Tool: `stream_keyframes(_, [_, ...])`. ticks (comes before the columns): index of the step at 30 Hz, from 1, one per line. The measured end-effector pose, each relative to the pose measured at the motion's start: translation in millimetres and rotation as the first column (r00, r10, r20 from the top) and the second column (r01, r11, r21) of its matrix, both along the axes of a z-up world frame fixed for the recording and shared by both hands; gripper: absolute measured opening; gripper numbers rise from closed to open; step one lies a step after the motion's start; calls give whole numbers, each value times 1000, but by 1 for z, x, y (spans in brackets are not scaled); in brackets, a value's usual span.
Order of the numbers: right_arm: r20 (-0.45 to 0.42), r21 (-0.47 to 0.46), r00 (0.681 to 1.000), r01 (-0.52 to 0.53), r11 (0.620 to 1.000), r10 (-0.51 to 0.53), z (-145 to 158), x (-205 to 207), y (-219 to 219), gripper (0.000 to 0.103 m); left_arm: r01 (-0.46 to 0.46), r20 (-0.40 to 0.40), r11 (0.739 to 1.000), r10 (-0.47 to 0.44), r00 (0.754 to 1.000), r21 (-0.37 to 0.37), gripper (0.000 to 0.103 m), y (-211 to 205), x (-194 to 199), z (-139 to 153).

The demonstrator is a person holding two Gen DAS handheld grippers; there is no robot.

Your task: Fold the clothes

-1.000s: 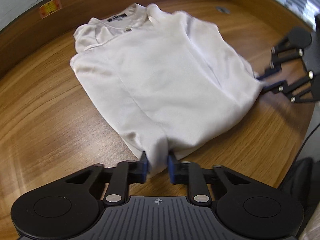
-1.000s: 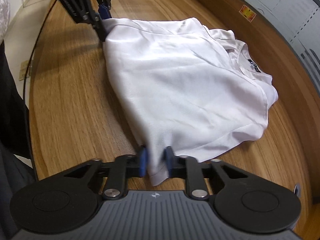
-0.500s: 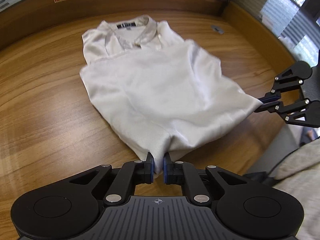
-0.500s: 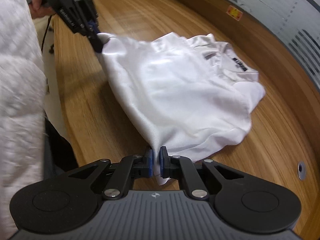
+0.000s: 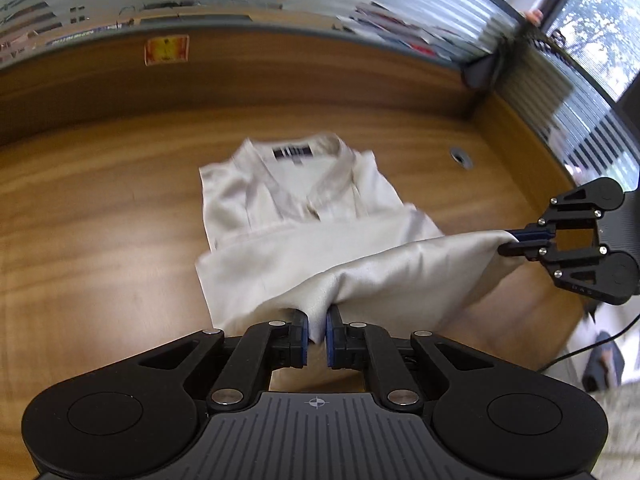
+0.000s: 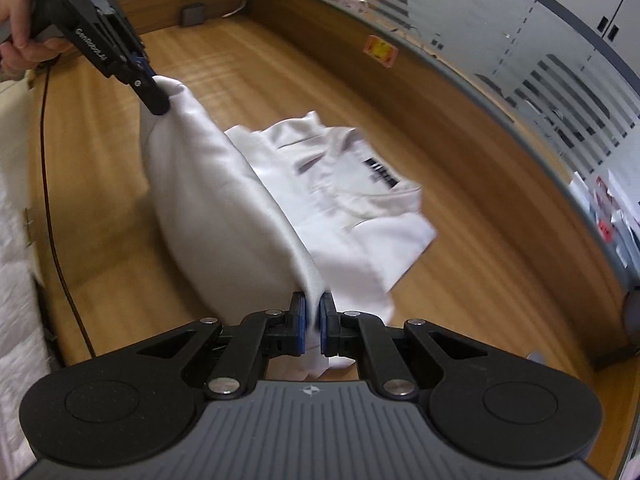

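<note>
A white satin shirt (image 5: pixel 304 208) lies on the wooden table (image 5: pixel 100 220), its collar and dark label at the far end. The near hem is off the table, pulled taut between both grippers. My left gripper (image 5: pixel 317 334) is shut on one hem corner. In the same view my right gripper (image 5: pixel 510 242) is at the right, shut on the other corner. In the right wrist view the right gripper (image 6: pixel 311 326) pinches the shirt (image 6: pixel 352 208), and the left gripper (image 6: pixel 156 98) holds the raised corner at top left, gripped by a hand (image 6: pixel 16 36).
A raised wooden wall with an orange sticker (image 5: pixel 166 50) runs behind the table, and frosted glass stands above it. A cable grommet (image 5: pixel 460 157) sits at the far right of the tabletop. A dark cable (image 6: pixel 52 240) hangs along the table's near edge, next to white fabric (image 6: pixel 16 280).
Both grippers have risen with the hem corners held. The shirt's near edge has left the table and is stretched between them, and the collar end now looks farther away.
</note>
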State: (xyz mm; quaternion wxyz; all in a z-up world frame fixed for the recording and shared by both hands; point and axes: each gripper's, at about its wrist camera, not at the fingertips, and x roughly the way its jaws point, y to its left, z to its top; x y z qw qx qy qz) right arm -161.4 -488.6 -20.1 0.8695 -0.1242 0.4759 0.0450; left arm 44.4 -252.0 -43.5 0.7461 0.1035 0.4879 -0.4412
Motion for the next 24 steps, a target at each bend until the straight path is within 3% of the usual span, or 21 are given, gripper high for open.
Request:
stream_keyframes(5, [-33,10,999,10,1000,-10,-11,46,-26,7,-28,-4,999,29,1000,33,10,-15,35,-11])
stream_keyframes(13, [-146,43,989,2,999,4,-67,109,-49,8,-54,-47,988,61,997,142,11,-32,81,-61])
stream_keyframes(18, [-201,68,979,22,997,-8,-95,123,-52,16,-62,-72,979,77,994,193,14,-36,92,-89])
stream_keyframes(24, [-193,39,981,12,999,-4,-107,121,-44,25,-90,-86,977,108,990,191,20,-36,92,-107])
